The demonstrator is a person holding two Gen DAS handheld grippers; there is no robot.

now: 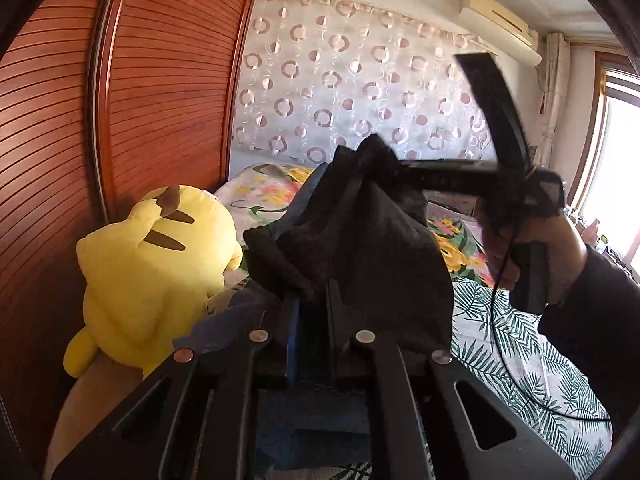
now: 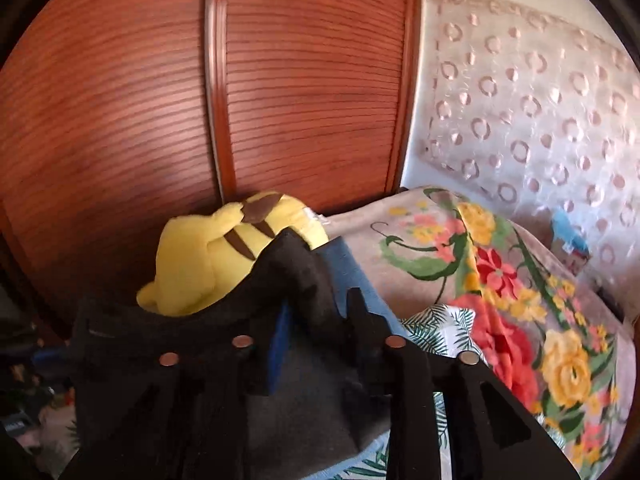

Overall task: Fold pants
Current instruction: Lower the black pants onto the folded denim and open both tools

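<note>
Left wrist: jaws pinch soft, dark, bunched pants (image 1: pixel 360 240).

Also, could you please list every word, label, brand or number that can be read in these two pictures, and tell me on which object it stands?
No text can be read in either view.
Air conditioner: no readable brand or label.
Yellow plush toy: a small white tag near its top, too blurred to read.
Dark pants: no label shows.
Blue thing by the headboard: too blurred to tell any print.
</note>
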